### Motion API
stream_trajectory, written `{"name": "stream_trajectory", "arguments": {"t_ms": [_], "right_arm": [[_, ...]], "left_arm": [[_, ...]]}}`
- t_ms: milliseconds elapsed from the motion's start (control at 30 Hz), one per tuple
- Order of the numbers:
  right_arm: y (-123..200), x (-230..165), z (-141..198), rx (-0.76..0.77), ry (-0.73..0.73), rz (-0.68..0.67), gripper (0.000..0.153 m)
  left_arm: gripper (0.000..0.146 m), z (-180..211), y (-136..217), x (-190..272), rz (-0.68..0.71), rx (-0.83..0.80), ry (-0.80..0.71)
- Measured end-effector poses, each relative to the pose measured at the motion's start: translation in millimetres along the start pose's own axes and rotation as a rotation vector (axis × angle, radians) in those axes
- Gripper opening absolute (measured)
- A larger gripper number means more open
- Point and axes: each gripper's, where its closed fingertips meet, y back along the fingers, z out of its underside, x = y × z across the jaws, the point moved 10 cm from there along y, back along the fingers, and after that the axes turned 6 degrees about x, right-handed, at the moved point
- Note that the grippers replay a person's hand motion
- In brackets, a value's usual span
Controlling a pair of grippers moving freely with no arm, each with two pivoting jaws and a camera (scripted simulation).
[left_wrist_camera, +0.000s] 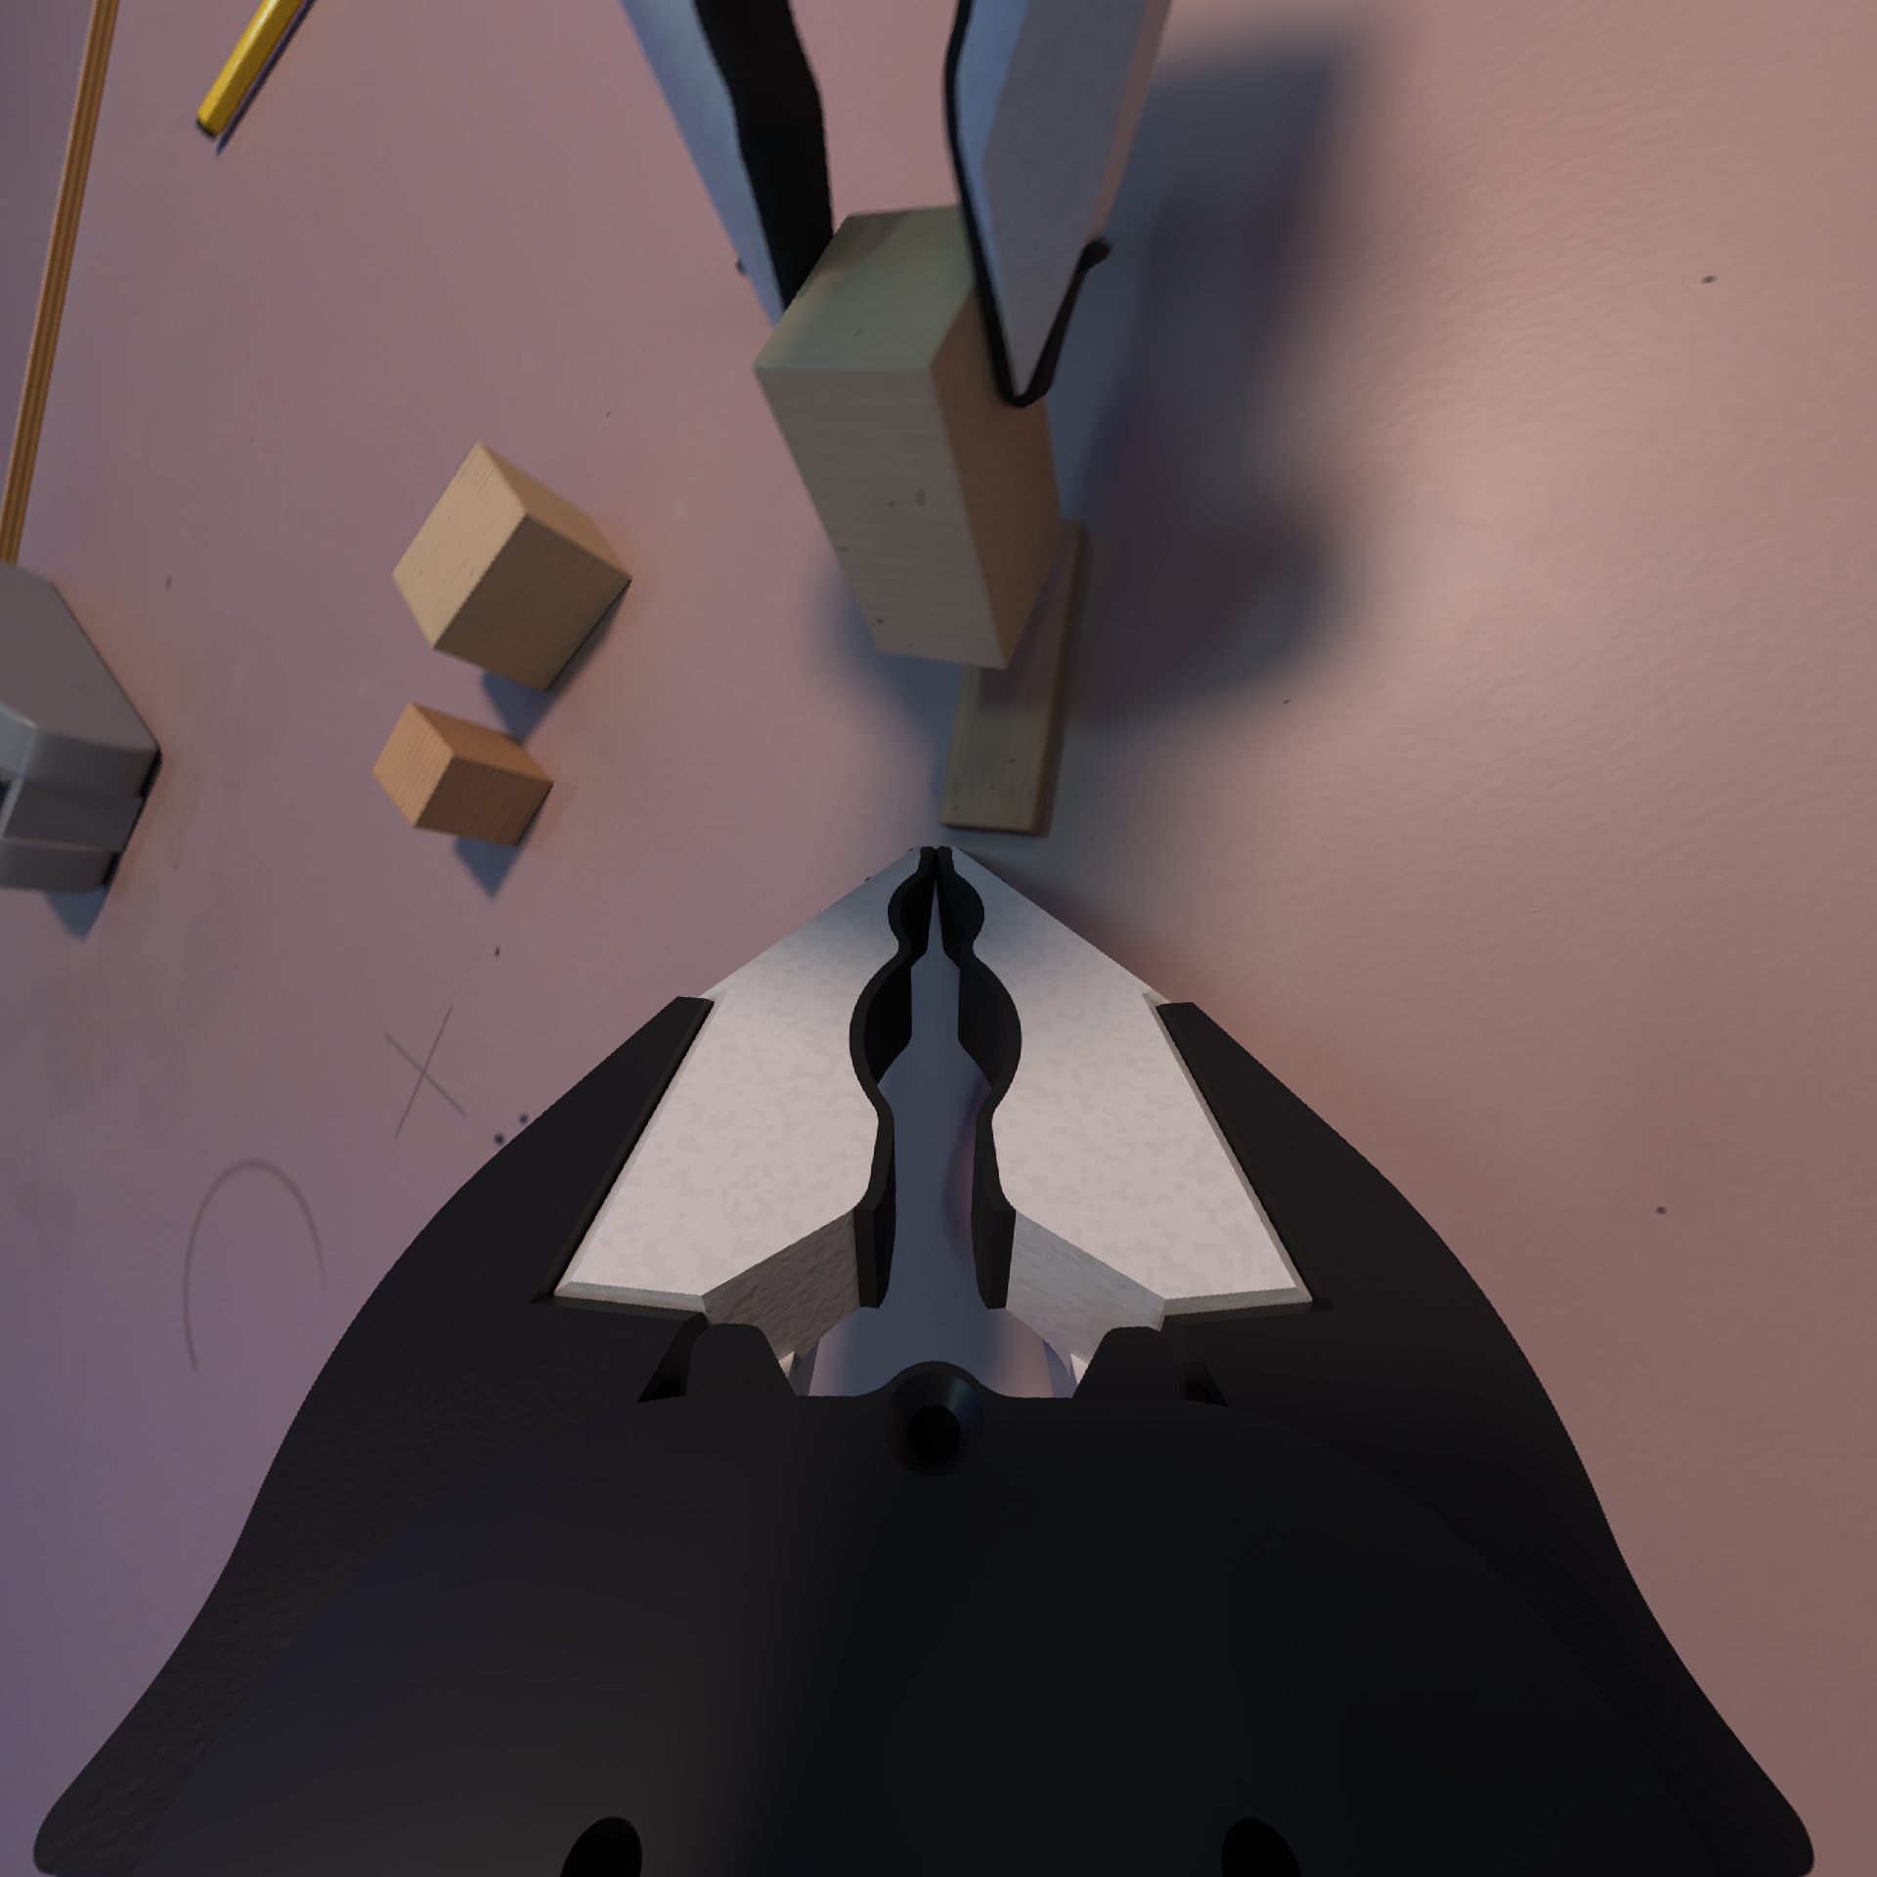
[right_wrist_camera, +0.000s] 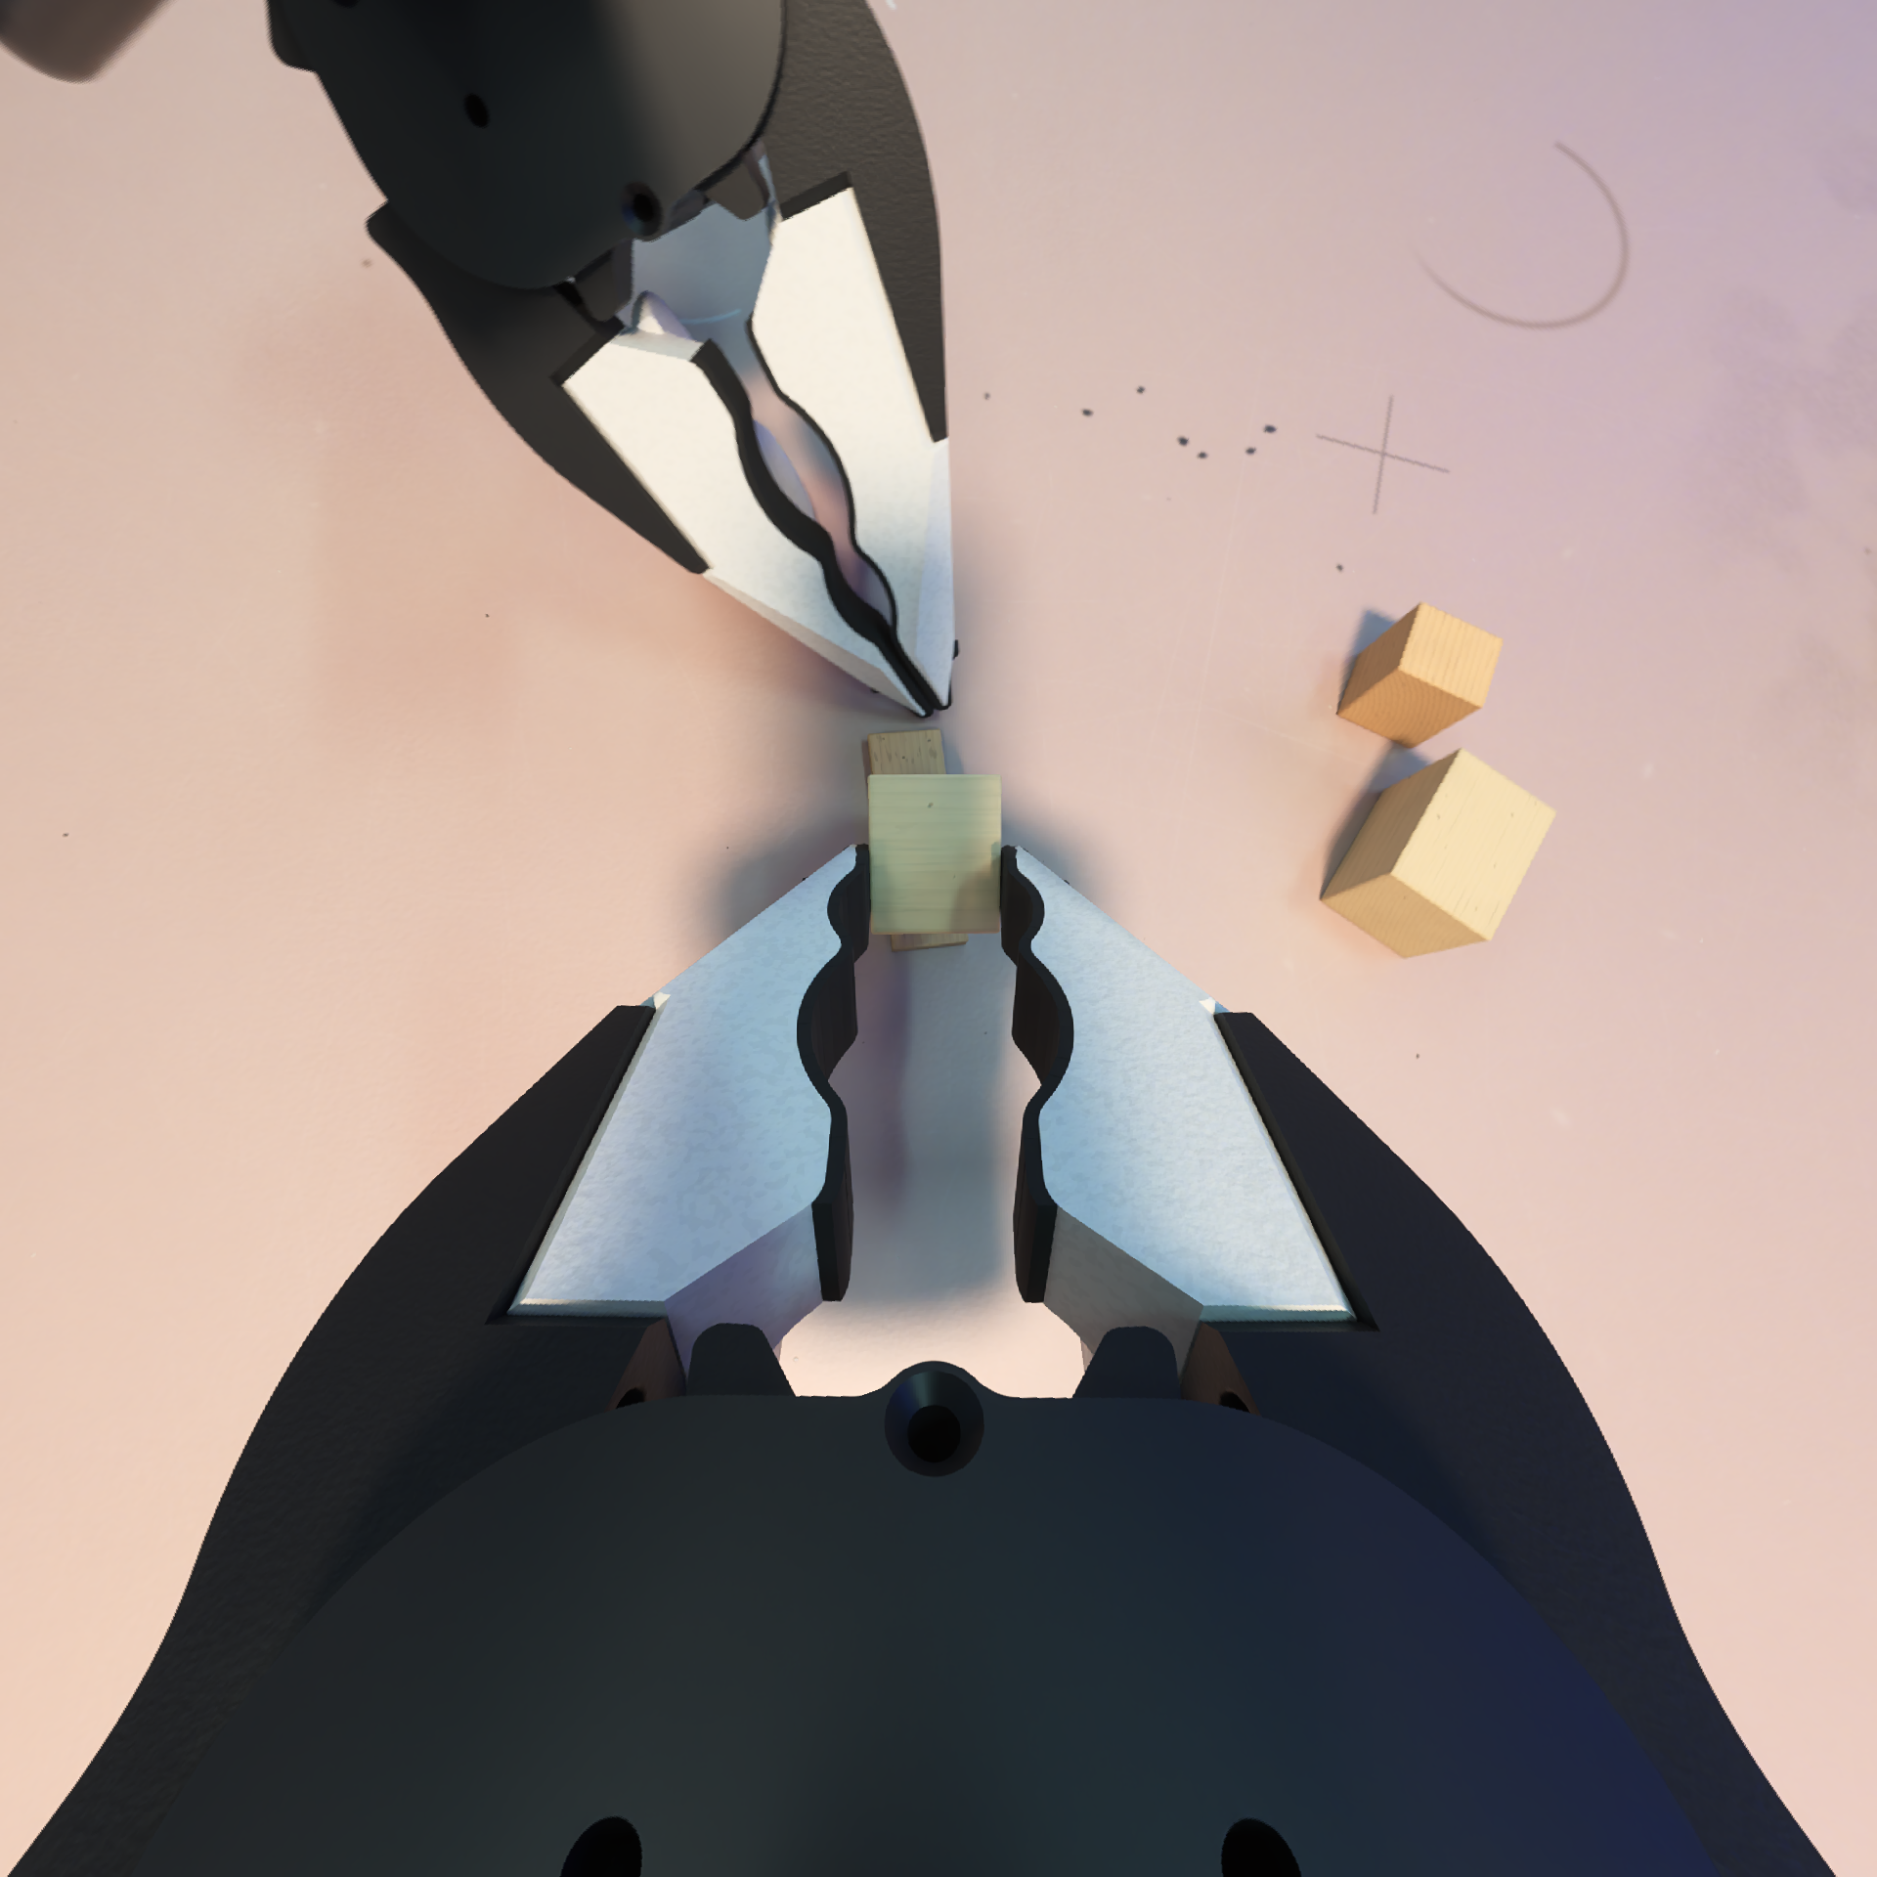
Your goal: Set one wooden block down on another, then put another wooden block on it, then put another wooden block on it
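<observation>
My right gripper (right_wrist_camera: pixel 934 886) is shut on a pale oblong wooden block (right_wrist_camera: pixel 934 848), gripping its two sides. The block hangs directly over a thin flat wooden block (right_wrist_camera: pixel 904 754) that lies on the pink table; I cannot tell if they touch. In the left wrist view the pale block (left_wrist_camera: pixel 894 447) covers the far part of the flat block (left_wrist_camera: pixel 1006 731), with the right gripper (left_wrist_camera: pixel 904 345) coming in from the top. My left gripper (left_wrist_camera: pixel 934 861) is shut and empty, its tips just short of the flat block's near end; it also shows in the right wrist view (right_wrist_camera: pixel 929 701).
Two loose wooden cubes, a larger one (left_wrist_camera: pixel 508 564) and a smaller one (left_wrist_camera: pixel 462 777), sit left of the stack; in the right wrist view they are the larger (right_wrist_camera: pixel 1437 853) and the smaller (right_wrist_camera: pixel 1422 675). A grey object (left_wrist_camera: pixel 61 731), a thin wooden stick (left_wrist_camera: pixel 51 274) and a yellow pencil (left_wrist_camera: pixel 249 66) lie far left.
</observation>
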Motion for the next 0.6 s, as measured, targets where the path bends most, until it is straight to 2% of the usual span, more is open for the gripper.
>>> {"name": "stream_trajectory", "arguments": {"t_ms": [100,167,233,300,400,600], "right_arm": [[-2,2,-11,-0.036,0.036,-0.042,0.025],[-5,4,-16,-0.082,0.071,-0.053,0.025],[-10,6,-20,-0.132,0.095,-0.072,0.025],[-14,8,-22,-0.161,0.093,-0.096,0.025],[-19,10,-21,-0.224,0.092,-0.118,0.025],[-17,15,-31,-0.229,0.102,-0.120,0.025]], "left_arm": [[0.000,6,1,-7,-0.030,-0.022,0.059],[0.000,10,2,-14,-0.055,-0.048,0.160],[0.000,14,4,-20,-0.038,-0.045,0.299],[0.000,18,4,-24,-0.014,-0.029,0.375],[0.000,19,5,-25,-0.016,-0.028,0.391],[0.000,18,4,-24,-0.038,-0.034,0.371]]}}
